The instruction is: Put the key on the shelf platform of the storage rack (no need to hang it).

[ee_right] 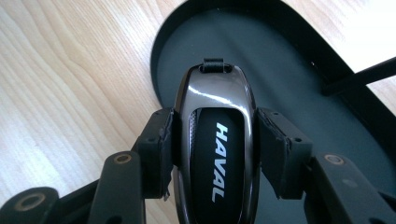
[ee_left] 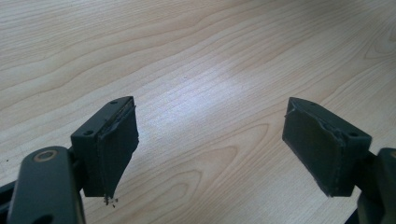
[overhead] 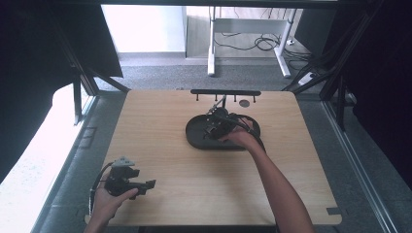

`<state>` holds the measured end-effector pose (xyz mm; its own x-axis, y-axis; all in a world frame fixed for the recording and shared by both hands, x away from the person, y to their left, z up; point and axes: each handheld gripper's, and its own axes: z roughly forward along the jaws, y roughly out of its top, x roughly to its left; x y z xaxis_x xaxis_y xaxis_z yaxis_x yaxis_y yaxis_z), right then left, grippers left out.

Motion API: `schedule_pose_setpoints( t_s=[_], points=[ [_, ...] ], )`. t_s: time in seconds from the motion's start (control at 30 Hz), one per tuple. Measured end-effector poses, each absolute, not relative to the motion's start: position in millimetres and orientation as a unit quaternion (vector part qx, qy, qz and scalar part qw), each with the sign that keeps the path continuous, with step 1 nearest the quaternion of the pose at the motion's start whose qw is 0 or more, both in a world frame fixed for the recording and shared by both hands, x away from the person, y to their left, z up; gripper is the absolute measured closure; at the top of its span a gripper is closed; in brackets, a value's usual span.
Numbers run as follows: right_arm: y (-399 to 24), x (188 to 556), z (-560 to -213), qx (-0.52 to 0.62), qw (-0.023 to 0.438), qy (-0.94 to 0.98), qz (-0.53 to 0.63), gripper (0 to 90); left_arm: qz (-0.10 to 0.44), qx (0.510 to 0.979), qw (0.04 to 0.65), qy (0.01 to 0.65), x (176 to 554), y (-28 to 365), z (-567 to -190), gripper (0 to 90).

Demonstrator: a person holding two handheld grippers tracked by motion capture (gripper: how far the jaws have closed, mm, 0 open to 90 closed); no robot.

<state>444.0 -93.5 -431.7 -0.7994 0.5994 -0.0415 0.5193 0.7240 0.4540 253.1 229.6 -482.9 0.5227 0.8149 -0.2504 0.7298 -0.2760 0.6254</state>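
Note:
A glossy black car key fob (ee_right: 216,140) marked HAVAL sits between the pads of my right gripper (ee_right: 215,154), which is shut on its two sides. The fob hangs just over the dark oval tray (ee_right: 285,70); I cannot tell whether it touches the tray floor. In the high view the right gripper (overhead: 217,127) is over the tray (overhead: 194,137) at the table's middle back. My left gripper (overhead: 145,185) rests near the front left edge. Its pads (ee_left: 114,144) stand wide apart over bare wood with nothing between them.
A black bar with short pegs (overhead: 225,92) runs along the far edge of the wooden table (overhead: 160,160), and a thin black rod (ee_right: 359,77) leans onto the tray. A small dark disc (overhead: 244,103) lies behind the tray.

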Motion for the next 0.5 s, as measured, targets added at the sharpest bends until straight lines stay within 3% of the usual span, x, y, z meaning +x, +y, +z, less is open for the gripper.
schedule_pose_setpoints(
  t_s=[0.5],
  points=[
    [-100,462,-457,0.315,0.092,0.924,0.197,49.1,0.059,0.798,0.353,0.484,253,229,-484,18.5]
  ],
)
